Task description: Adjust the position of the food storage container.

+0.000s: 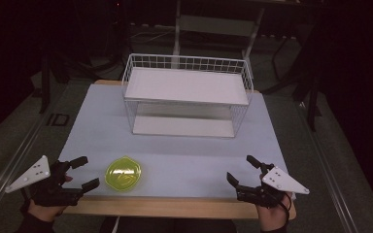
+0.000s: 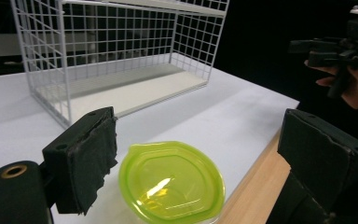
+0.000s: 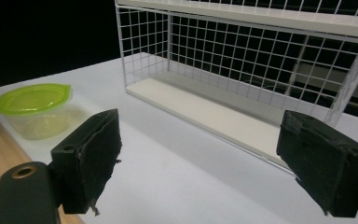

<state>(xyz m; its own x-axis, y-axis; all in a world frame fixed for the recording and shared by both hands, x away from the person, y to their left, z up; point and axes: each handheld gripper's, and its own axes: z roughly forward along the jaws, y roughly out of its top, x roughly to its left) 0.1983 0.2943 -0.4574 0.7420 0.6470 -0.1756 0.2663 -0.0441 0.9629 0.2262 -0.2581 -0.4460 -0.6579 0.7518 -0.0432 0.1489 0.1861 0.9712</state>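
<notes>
At the near left corner of the table (image 1: pixel 175 145), the left gripper (image 1: pixel 83 173) is hovering with its jaws standing wide apart and nothing between them. Just to its right, the green-lidded container (image 1: pixel 123 173) is sitting on the white tabletop close to the near edge, a little left of the middle. In the left gripper view the container (image 2: pixel 171 182) is lying low between the two black jaws, ahead of their tips and nearer the left one, with no pad touching it.

Farther back, at the middle of the table, the white wire rack (image 1: pixel 187 96) is standing with its open front facing the person, well apart from the container.

At the near right corner, the right gripper (image 1: pixel 240 170) is hanging with its jaws spread wide and empty. In the right gripper view the container (image 3: pixel 33 109) is sitting far off to the left, outside the left jaw, while the rack (image 3: pixel 261 60) is showing between the jaws.
</notes>
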